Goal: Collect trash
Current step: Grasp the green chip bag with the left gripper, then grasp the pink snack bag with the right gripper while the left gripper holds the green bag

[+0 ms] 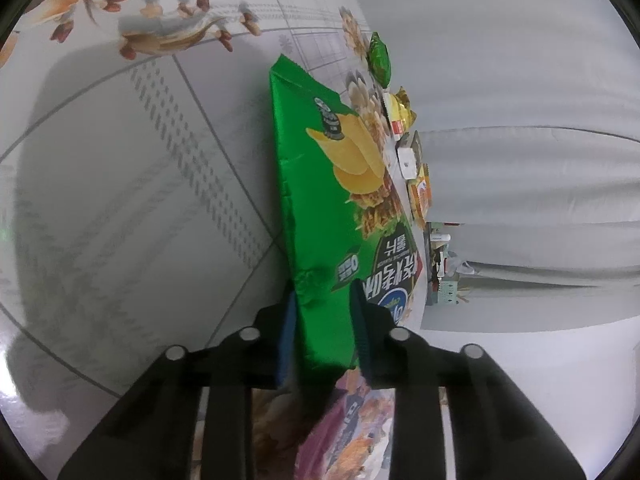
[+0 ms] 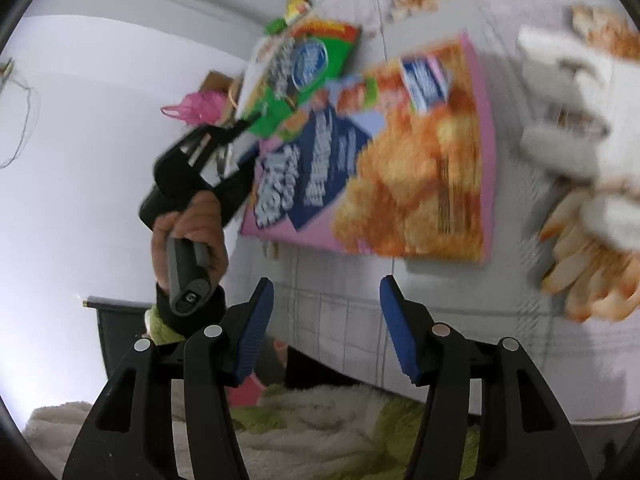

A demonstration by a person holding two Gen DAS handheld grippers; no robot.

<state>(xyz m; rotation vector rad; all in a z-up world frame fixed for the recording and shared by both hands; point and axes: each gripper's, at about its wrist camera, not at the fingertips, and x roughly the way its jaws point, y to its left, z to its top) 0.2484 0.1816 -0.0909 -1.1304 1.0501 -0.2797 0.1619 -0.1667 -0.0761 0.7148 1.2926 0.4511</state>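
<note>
My left gripper point(image 1: 322, 304) is shut on a green chip bag point(image 1: 340, 184) and holds it above the patterned tablecloth point(image 1: 140, 160). A pink-purple snack bag point(image 1: 352, 420) lies just under the fingers. In the right wrist view the left gripper point(image 2: 244, 120) shows gripping the green chip bag point(image 2: 308, 68), beside the flat pink snack bag point(image 2: 392, 152). My right gripper point(image 2: 326, 304) is open and empty, a short way in front of the pink bag.
Small wrappers lie along the table's far side: a green one point(image 1: 378, 58), a yellow one point(image 1: 400, 110), an orange one point(image 1: 420, 196). A white crumpled tissue point(image 2: 576, 104) lies right of the pink bag. A pink plastic bag point(image 2: 200, 106) and a dark bin point(image 2: 120, 332) sit beyond the table.
</note>
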